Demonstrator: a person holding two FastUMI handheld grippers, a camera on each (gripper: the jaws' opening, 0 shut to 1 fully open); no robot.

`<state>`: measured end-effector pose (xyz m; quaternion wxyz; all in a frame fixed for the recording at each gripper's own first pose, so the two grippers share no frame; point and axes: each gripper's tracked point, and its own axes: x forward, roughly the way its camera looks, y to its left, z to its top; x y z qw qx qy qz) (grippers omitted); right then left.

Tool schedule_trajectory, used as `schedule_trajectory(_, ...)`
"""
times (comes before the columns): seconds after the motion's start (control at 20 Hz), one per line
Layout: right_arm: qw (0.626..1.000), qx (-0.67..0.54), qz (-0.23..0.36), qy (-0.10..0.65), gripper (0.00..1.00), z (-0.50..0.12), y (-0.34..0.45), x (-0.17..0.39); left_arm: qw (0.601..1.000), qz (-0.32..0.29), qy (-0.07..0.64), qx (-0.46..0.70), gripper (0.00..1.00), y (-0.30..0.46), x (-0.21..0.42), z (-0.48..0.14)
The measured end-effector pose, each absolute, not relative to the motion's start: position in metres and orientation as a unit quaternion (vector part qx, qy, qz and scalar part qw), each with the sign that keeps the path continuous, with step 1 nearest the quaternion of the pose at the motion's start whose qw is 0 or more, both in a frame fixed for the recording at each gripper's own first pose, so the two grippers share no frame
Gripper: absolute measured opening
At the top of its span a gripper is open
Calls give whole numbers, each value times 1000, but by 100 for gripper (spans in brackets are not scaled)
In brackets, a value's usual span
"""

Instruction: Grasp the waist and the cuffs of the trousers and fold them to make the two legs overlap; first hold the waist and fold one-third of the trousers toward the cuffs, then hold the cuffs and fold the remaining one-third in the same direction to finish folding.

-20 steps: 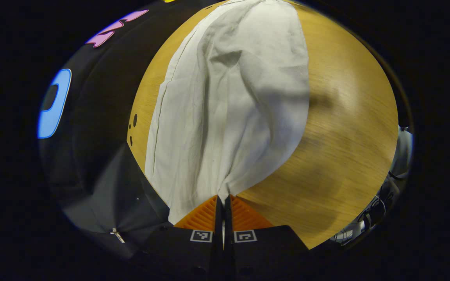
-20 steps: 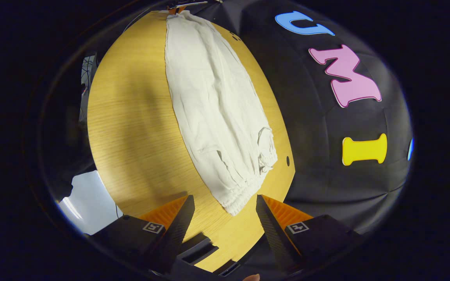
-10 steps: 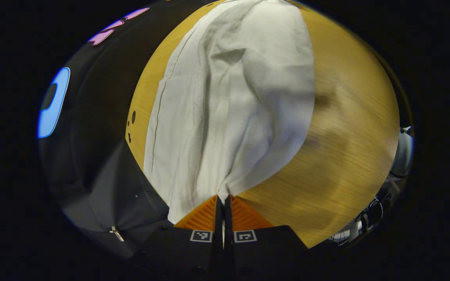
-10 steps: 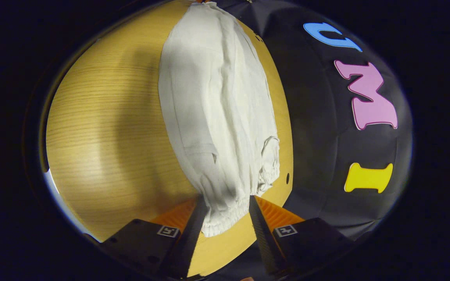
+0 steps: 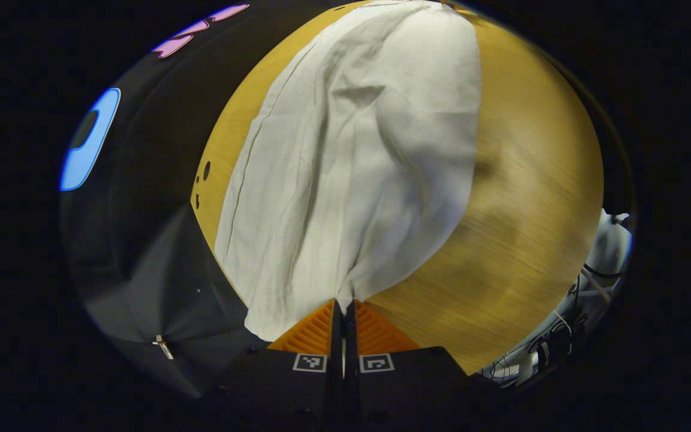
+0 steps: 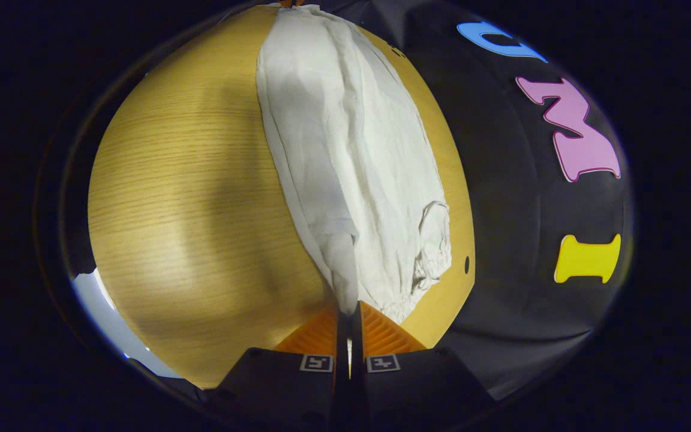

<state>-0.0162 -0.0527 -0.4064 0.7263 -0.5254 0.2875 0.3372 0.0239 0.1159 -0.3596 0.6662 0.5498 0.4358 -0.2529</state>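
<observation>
The white trousers [image 5: 351, 174] lie lengthwise along the wooden surface [image 5: 531, 198], stretched between both tongs: left tongs [image 5: 344, 309] pinch the waist end, right tongs [image 6: 349, 312] clamp a cuff [image 6: 345, 288], facing each other.

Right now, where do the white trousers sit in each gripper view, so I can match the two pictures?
Left gripper view: the white trousers run from top centre down to the left hand-held gripper, whose fingers are shut on the fabric.
Right gripper view: the trousers run from top centre down to the right hand-held gripper, shut on a cuff end.
Shared landmark: the wooden table beneath them.
</observation>
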Motion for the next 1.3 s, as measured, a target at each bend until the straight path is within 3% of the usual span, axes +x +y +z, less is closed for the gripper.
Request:
schedule_trajectory(0.55,836,-422,236,260,5,-302,-49,55,754,-179,429,464,6,123,70,-276)
schedule_trajectory(0.9,840,-424,207,268,5,-305,-43,123,778,-158,426,434,5,106,155,-253)
schedule_trajectory(1.3,833,-412,217,300,6,-349,-34,171,735,-171,511,411,6,108,177,-320)
